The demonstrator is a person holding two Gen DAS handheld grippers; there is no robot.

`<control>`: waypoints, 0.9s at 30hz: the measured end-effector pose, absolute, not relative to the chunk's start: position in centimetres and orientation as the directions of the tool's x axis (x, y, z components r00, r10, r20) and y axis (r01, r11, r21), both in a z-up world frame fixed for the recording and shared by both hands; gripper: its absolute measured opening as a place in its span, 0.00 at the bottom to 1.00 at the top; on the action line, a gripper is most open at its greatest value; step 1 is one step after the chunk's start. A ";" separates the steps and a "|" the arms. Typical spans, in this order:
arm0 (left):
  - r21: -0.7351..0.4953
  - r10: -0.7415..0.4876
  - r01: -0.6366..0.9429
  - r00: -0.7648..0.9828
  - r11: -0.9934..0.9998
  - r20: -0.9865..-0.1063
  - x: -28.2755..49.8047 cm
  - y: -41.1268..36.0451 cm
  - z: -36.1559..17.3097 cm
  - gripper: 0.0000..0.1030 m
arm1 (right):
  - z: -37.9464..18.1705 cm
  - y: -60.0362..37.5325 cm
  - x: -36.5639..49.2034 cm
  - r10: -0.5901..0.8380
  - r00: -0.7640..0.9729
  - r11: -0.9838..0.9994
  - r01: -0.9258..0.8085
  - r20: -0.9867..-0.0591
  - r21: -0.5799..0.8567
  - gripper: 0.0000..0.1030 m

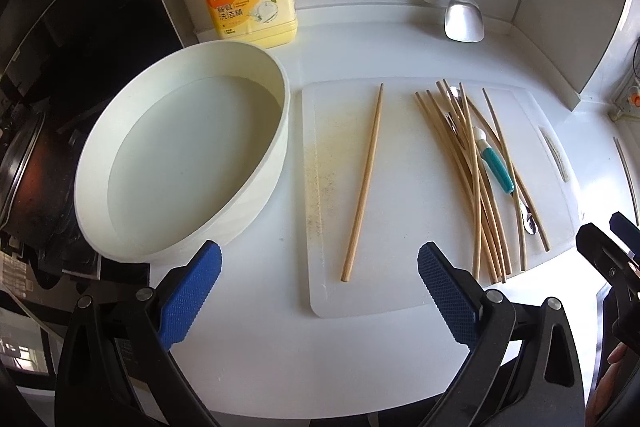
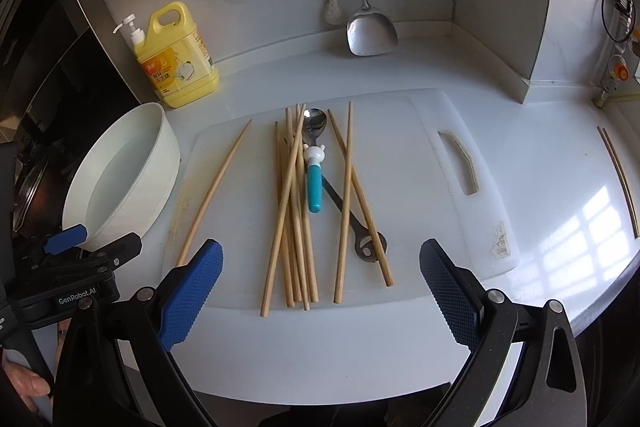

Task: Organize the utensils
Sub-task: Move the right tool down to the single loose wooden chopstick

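Left gripper (image 1: 319, 281) and right gripper (image 2: 321, 283) both spread wide, empty (hovering); chopstick pile (image 2: 298, 211) ahead of right gripper on cutting board (image 2: 408, 155).

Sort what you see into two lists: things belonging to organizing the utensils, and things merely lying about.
Belongs:
wooden chopsticks pile
lone wooden chopstick
teal-handled spoon
white plastic cutting board

Lying about:
yellow detergent bottle
hanging steel spatula
white round basin
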State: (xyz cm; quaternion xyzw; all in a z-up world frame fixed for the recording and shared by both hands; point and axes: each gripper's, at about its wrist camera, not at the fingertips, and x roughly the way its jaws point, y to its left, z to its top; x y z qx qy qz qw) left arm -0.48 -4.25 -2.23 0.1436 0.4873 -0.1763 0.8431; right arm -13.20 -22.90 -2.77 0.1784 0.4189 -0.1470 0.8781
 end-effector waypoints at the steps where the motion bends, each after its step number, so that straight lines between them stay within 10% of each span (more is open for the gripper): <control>1: 0.070 -0.164 0.444 0.466 0.893 -0.869 -0.4 -4.5 -2.5 0.94 | -3.0 -23.2 -13.5 -0.118 0.610 0.889 0.417 -0.784 0.190 0.92; 27: 0.079 -0.147 0.314 0.634 0.946 -0.759 2.7 -8.4 -7.6 0.94 | -9.9 -29.9 -9.2 -0.206 0.613 0.919 0.389 -0.763 0.064 0.91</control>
